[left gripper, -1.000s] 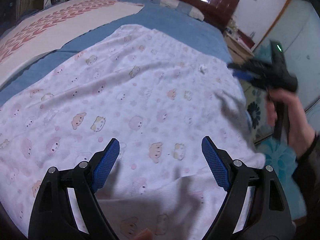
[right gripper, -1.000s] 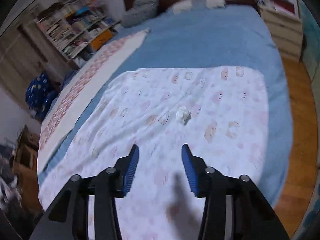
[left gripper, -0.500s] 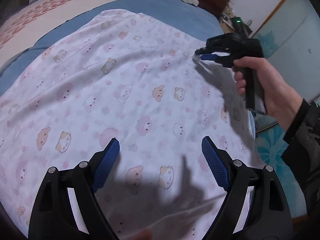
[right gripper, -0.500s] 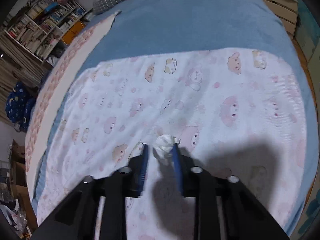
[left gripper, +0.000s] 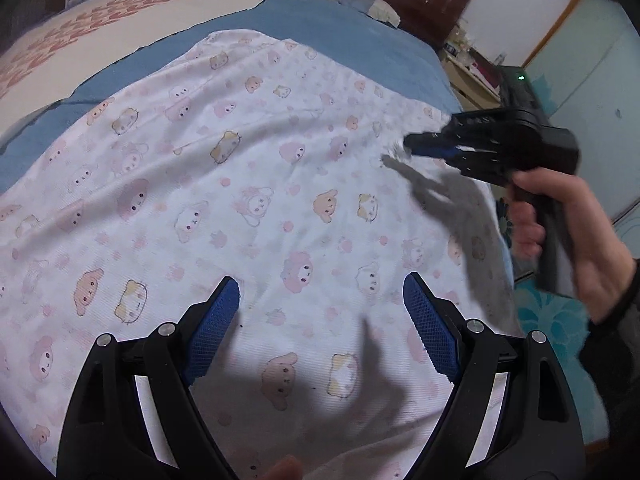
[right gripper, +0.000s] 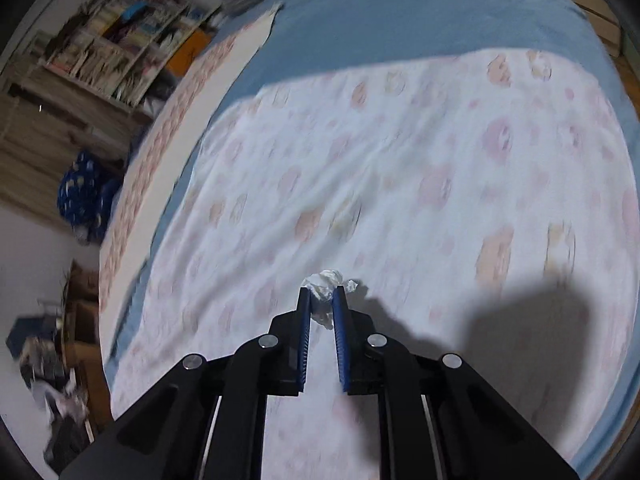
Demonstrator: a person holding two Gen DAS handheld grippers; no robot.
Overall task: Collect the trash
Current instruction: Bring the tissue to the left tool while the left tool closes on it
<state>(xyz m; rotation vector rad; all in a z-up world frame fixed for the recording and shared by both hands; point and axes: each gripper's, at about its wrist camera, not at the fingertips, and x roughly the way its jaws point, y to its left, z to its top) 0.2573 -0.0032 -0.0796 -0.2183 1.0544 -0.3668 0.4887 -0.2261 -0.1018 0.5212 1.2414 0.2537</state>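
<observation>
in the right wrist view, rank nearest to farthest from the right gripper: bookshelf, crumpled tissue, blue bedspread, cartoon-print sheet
1. crumpled tissue, pinched between the right gripper fingers
2. cartoon-print sheet, spread right under and ahead of it
3. blue bedspread, beyond the sheet's far edge
4. bookshelf, far upper left, past the bed

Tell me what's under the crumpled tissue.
The tissue is pinched in the right gripper, whose jaws have just closed on it. Below it lies the cartoon-print sheet, spread over a blue blanket. The spot directly beneath is hidden by the tissue and fingers.
</observation>
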